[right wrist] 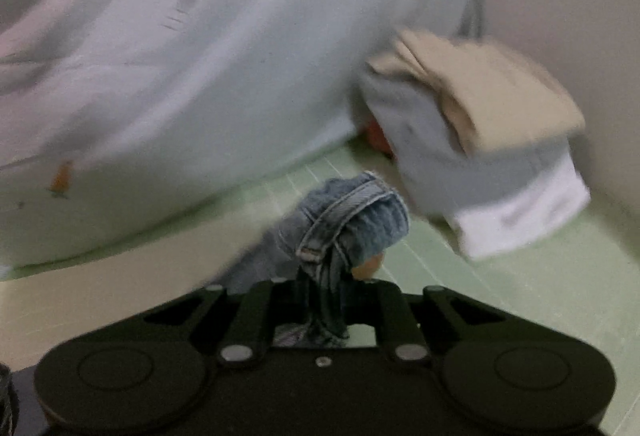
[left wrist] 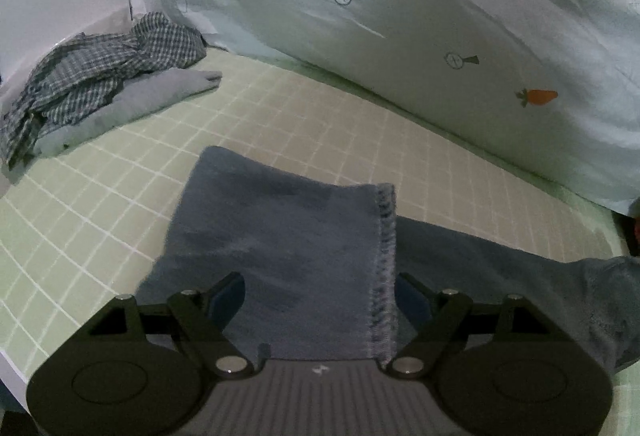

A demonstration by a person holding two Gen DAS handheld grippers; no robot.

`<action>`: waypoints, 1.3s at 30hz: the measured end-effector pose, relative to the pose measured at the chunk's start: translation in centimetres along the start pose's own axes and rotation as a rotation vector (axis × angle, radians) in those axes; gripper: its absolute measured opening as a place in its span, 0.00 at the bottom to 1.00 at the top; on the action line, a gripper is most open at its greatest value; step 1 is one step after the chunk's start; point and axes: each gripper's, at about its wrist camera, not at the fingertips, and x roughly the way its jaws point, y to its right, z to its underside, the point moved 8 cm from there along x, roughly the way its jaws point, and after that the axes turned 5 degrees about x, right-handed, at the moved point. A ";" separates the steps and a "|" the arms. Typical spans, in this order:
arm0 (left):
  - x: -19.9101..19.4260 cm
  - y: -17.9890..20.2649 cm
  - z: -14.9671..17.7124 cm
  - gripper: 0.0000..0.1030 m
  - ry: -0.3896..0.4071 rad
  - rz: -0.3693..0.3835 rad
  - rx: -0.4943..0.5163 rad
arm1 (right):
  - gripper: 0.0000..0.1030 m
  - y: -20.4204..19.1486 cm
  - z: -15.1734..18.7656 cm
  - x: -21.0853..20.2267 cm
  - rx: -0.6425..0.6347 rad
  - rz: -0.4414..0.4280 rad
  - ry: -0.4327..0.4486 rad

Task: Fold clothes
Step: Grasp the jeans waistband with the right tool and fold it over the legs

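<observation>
The left gripper (left wrist: 320, 292) has its jaws spread wide apart, one blue pad on each side of the folded leg of a pair of blue denim jeans (left wrist: 280, 256). The pads do not press on the cloth; the leg, with its stitched hem edge running toward the camera, simply lies between them on the pale green bed sheet with a white grid pattern (left wrist: 280, 116).

The right gripper (right wrist: 322, 288) has its jaws drawn together, clamped on a bunched part of the same jeans, where a belt loop and double-stitched band (right wrist: 348, 220) rise just above the jaws. The gripped cloth is lifted clear of the sheet. The pads themselves are hidden behind the denim, and the whole right wrist view is smeared by motion.

Beyond the jeans, in the left wrist view, a large light green quilt printed with small carrots (left wrist: 440, 16) heaps up at the back. Far left of the jeans, a crumpled blue-and-white checked shirt (left wrist: 100, 76) lies on top of a folded pale grey garment (left wrist: 152, 96).

In the right wrist view, to the right of the jeans, a stack of folded clothes in beige, grey and white (right wrist: 480, 140) rests against the quilt. A small orange-red thing (right wrist: 376, 136) peeks from behind the stack, too hidden to identify.
</observation>
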 end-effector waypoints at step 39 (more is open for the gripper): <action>3.6 -10.8 -2.9 0.80 -0.062 0.090 0.055 | 0.72 -24.6 12.7 -5.4 -0.246 -0.230 -0.153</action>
